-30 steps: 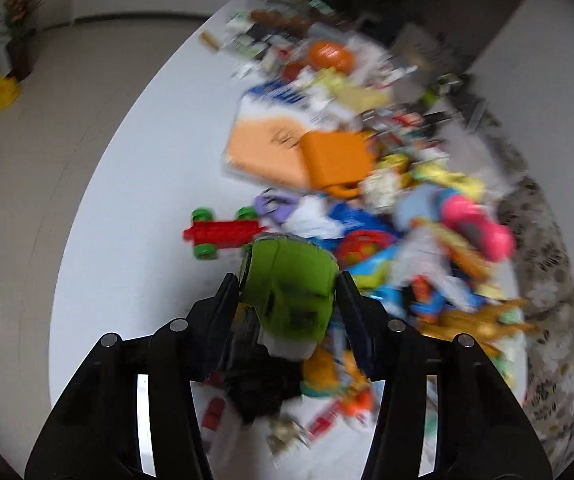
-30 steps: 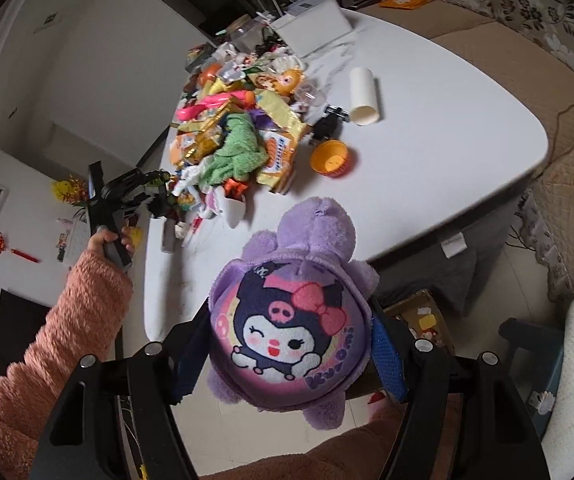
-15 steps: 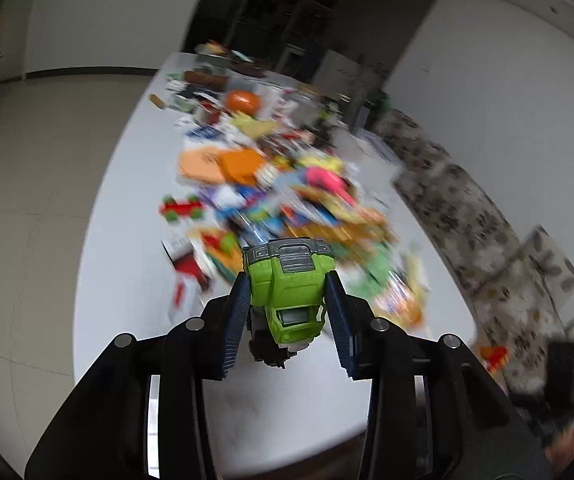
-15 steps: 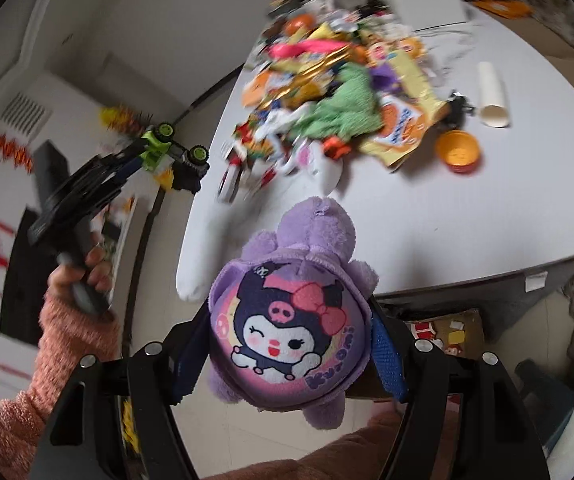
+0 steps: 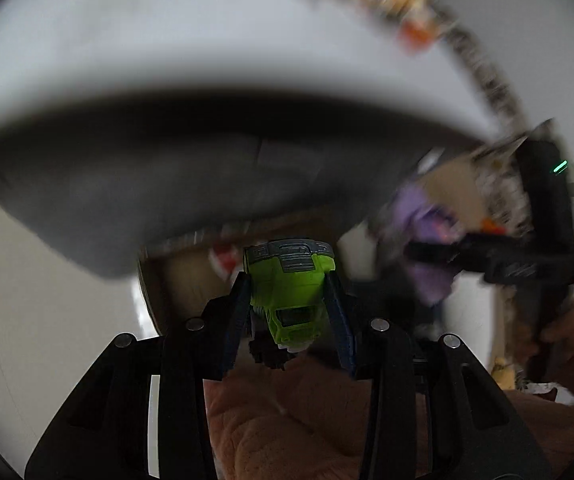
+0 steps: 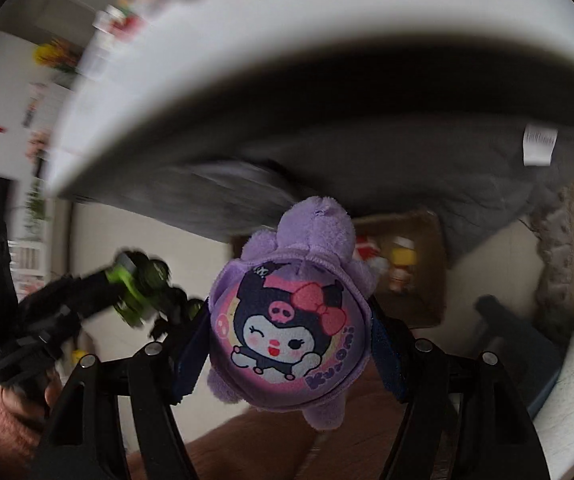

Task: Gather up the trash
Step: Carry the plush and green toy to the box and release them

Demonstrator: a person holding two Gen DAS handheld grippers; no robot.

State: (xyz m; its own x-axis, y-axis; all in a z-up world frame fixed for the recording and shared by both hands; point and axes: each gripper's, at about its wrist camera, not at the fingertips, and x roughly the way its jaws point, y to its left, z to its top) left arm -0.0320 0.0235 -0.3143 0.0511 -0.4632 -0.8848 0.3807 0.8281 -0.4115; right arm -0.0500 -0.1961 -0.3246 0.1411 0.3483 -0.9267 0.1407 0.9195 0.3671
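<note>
Left gripper (image 5: 290, 308) clamped on green toy truck (image 5: 291, 292), held in the air below the white table (image 5: 167, 40) edge. Right gripper (image 6: 289, 344) closed tight on purple plush (image 6: 287, 320), cartoon face toward camera, also off the table. Cardboard box (image 6: 427, 264) on the floor beyond the plush, toys inside. Both views blurred; clutter on the table at far edge unreadable.

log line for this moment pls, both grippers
left gripper shut on green toy truck | right gripper shut on purple plush | both below table edge, facing cardboard box
</note>
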